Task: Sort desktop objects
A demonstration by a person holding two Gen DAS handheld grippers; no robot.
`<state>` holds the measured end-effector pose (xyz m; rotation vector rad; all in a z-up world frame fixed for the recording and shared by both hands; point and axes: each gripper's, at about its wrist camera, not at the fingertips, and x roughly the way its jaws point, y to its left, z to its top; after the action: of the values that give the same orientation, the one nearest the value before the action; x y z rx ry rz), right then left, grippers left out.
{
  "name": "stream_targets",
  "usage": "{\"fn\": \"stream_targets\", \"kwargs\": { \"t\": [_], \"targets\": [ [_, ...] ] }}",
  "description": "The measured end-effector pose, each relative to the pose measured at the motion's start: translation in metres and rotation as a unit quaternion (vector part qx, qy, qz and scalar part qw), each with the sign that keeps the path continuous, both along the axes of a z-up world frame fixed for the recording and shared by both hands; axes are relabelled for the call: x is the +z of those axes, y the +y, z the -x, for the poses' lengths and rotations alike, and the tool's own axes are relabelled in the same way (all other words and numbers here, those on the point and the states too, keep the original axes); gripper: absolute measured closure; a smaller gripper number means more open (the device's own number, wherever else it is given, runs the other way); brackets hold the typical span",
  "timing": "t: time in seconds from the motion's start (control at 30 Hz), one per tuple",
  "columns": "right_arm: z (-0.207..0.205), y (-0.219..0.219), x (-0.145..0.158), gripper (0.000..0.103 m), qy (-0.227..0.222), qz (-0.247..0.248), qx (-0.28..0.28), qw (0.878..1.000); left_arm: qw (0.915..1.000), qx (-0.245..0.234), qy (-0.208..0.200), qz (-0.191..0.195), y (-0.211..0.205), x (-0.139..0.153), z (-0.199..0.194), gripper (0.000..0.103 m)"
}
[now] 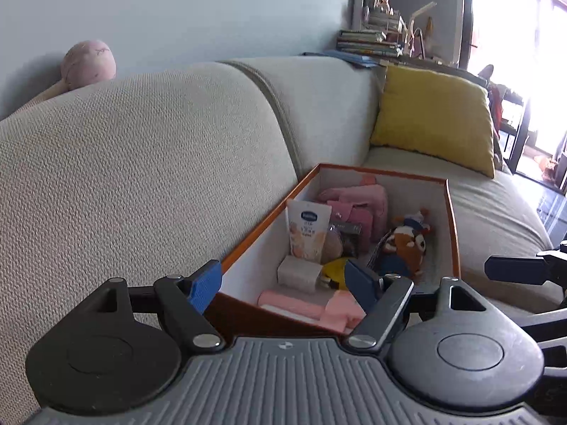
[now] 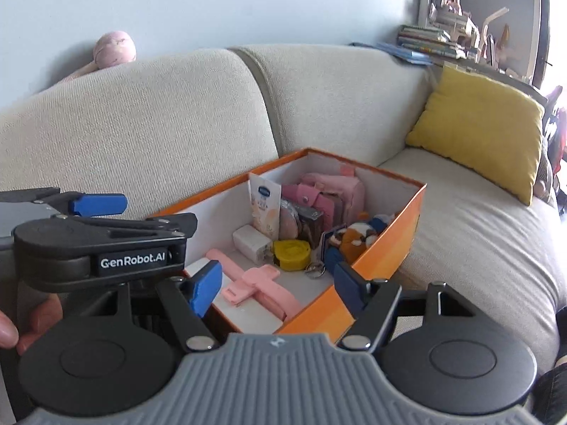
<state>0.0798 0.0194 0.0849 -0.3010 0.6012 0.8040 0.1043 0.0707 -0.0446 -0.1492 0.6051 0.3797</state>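
1. Blue pads are seen spread wide on both tools, with nothing pinched: the left gripper [image 1: 283,283] and the right gripper [image 2: 278,283] are each held empty at the near edge of the orange box [image 2: 386,248].
2. The box is set on the sofa [image 2: 460,233], not on a bench; the task's things already lie inside it: a pink strap [image 2: 253,283] at 6 o'clock, a yellow tape measure [image 2: 291,255] in the middle, a white charger [image 2: 250,241] at 9 o'clock, a cream tube [image 2: 264,209] at 11 o'clock, a plush toy [image 2: 354,239] at 3 o'clock.
3. Sorting is judged nearly done. If an item is to be reordered, a vertical approach is advised, so that neighbours are not dragged.
4. Both tools are held low, level and side by side, pointed forward over the rim.
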Motion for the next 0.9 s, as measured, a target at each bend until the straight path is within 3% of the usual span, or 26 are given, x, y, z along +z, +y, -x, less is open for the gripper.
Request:
{"fn": "stream_targets", "kwargs": {
  "t": [0.3,0.6,0.9],
  "targets": [
    [-0.002,0.007,-0.023,0.031,0.029,0.013,0.004,0.999,0.9986,-0.001,0.044,0.028,0.011,-0.025,-0.003,0.013],
    [-0.003,0.008,-0.052,0.029,0.082,0.033,0.0,0.996,0.9986,-0.014,0.032,0.04,0.015,-0.03,0.005,0.013],
    [0.002,0.006,-0.047,0.029,0.059,0.036,-0.004,0.998,0.9986,-0.014,0.035,0.038,0.014,-0.026,0.007,0.013]
  ]
}}
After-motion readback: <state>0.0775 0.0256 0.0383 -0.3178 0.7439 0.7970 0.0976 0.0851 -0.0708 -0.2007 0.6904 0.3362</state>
